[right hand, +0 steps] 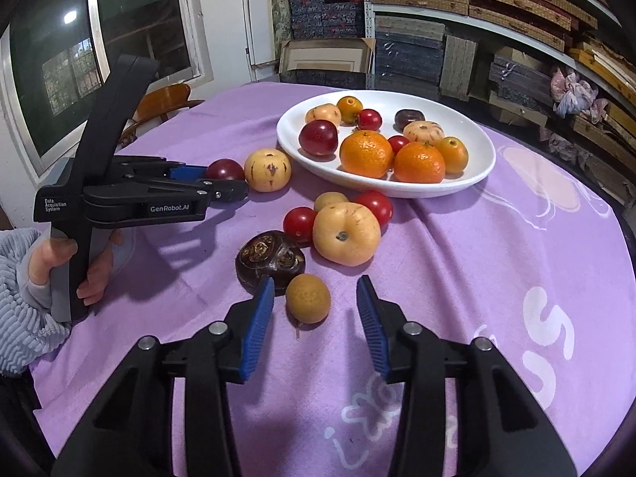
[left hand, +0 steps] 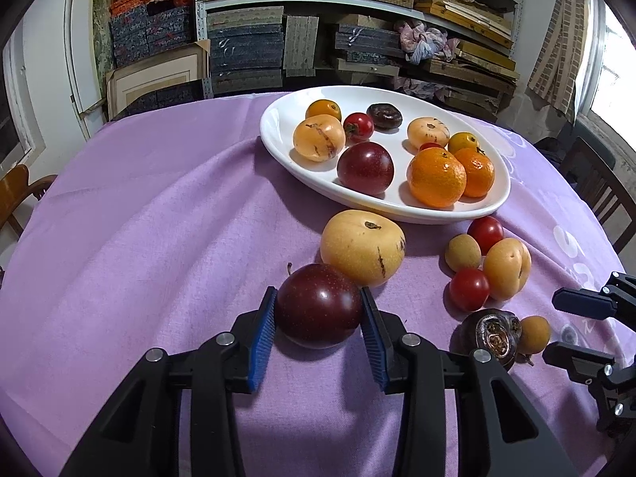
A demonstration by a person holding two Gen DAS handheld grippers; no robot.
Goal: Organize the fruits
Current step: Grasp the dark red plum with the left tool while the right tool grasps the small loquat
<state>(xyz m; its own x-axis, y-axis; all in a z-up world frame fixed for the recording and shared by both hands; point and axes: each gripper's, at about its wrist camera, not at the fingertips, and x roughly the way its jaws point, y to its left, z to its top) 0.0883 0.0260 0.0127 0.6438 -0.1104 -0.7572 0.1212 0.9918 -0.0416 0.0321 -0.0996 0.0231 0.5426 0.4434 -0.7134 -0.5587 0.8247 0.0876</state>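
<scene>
The white oval dish holds ten fruits: two mandarins, two pale yellow streaked melon-like fruits, two small orange-yellow tomatoes, two red cherry tomatoes – one half hidden behind the mandarins – one dark red plum and one dark brown flat fruit near the far rim.

Eight more lie loose on the purple tablecloth in front of the dish. There are two larger pale yellow fruits, one just beyond the left gripper and the other in the cluster to its right. That cluster also has two red cherry tomatoes, two small tan longan-like fruits and one dark brown fruit with a patterned top.

The eighth loose fruit is a second dark red plum. The left gripper pinches it on the cloth, a blue pad pressed to each side.

The right gripper is spread around the nearer tan fruit, which sits between its blue pads closer to the left one, with a clear gap on the right; neither pad presses on it. The dark brown fruit lies just behind the left pad.

A hand in a ribbed grey sleeve grips the left tool's handle.
</scene>
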